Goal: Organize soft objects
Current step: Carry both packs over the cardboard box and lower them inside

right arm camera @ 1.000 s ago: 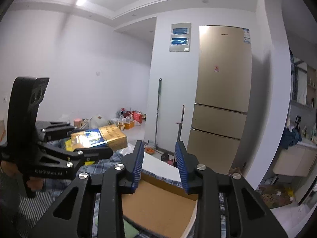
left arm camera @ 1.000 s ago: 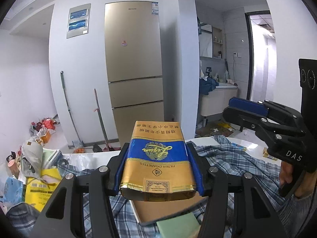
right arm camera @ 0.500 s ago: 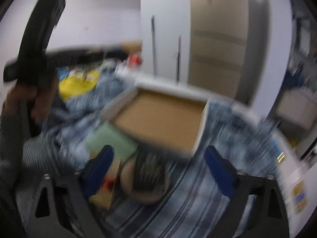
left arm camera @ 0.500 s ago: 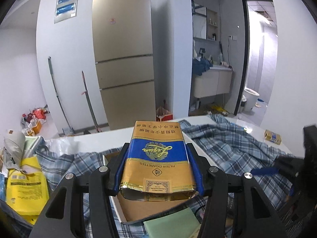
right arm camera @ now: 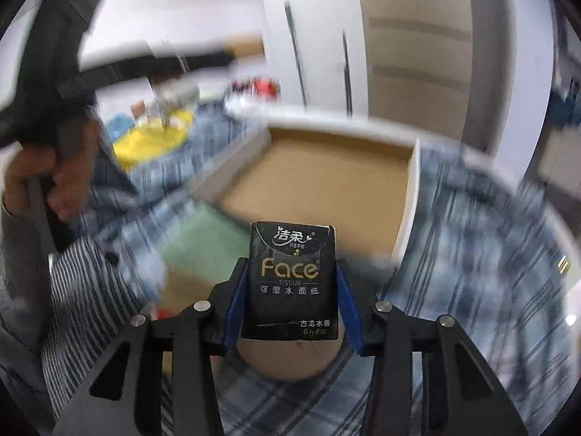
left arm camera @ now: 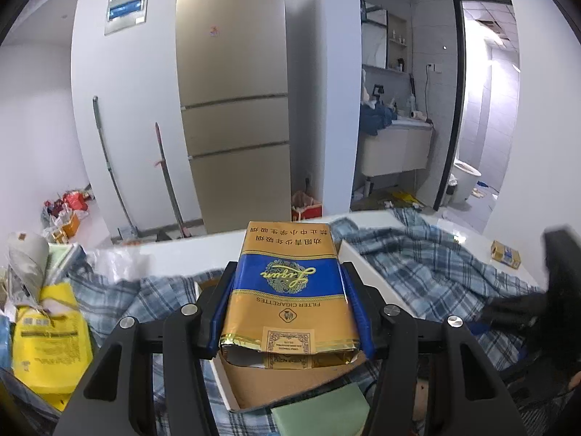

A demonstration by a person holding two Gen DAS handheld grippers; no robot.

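Note:
My left gripper [left arm camera: 288, 290] is shut on a gold and blue cigarette pack [left arm camera: 288, 287] and holds it above an open cardboard box [left arm camera: 290, 381]. My right gripper [right arm camera: 292, 290] is shut on a black "Face" tissue pack [right arm camera: 292, 283], just in front of the same cardboard box [right arm camera: 326, 178], over a round tan object [right arm camera: 290, 358]. A green sponge-like pad [right arm camera: 203, 239] lies left of the tissue pack; it also shows in the left wrist view [left arm camera: 323, 416]. The right wrist view is blurred by motion.
A blue plaid cloth [left arm camera: 428, 265] covers the white table. A yellow bag [left arm camera: 47, 334] and clutter lie at the left. A small gold pack [left arm camera: 504, 254] sits at the far right. A fridge [left arm camera: 232, 101] stands behind.
The right gripper dropped toward the table, opened wide, and is now shut on the black tissue pack. The left gripper kept hold of the cigarette pack over the box.

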